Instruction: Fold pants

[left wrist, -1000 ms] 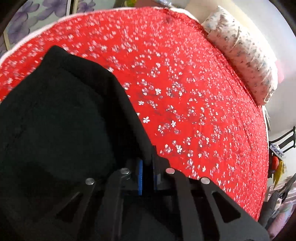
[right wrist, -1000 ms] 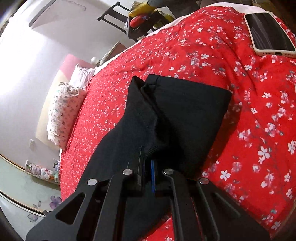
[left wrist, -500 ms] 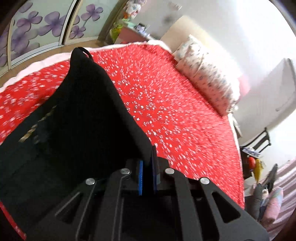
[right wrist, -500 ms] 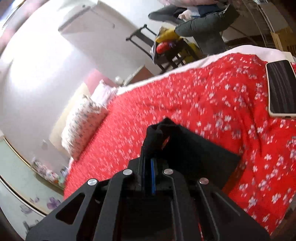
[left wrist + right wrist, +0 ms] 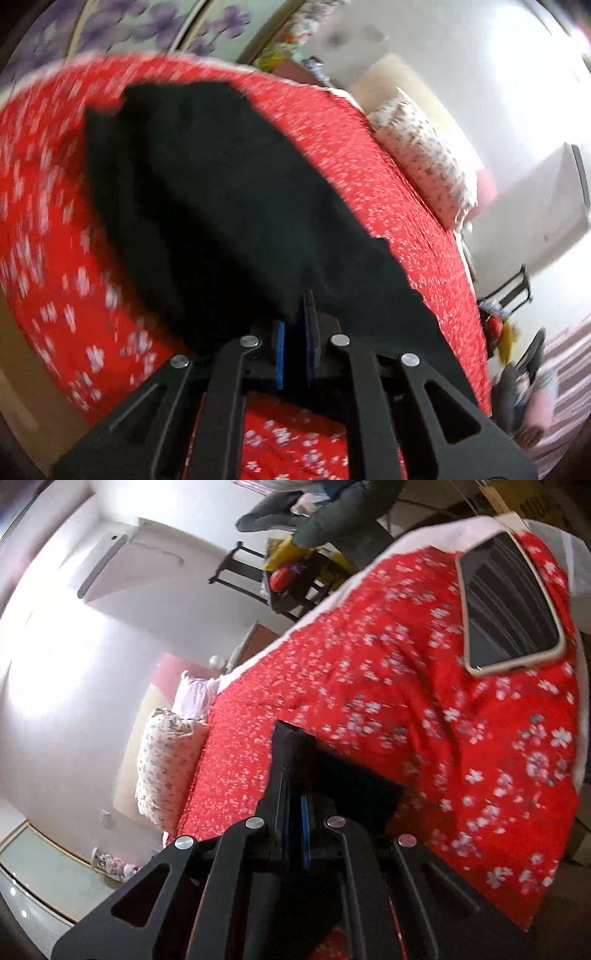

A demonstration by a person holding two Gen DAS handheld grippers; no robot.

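Left-wrist view motion-blurred: bedspread (image 5: 48,236) flowers smeared. Black pants (image 5: 221,206) hide the bed under them. Phone (image 5: 509,602) reflection unreadable; far chair (image 5: 295,579) clutter indistinct.

Pants (image 5: 221,206) on bedspread (image 5: 424,720); phone (image 5: 509,605) right; pillow (image 5: 166,764) left.

A bed (image 5: 424,709) with a red flowered cover carries black pants (image 5: 221,206), a phone (image 5: 509,602) and pillows (image 5: 424,155).

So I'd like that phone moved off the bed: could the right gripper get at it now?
Probably not yet: the right gripper is shut on the black pants. The phone lies unobstructed on the bedspread.
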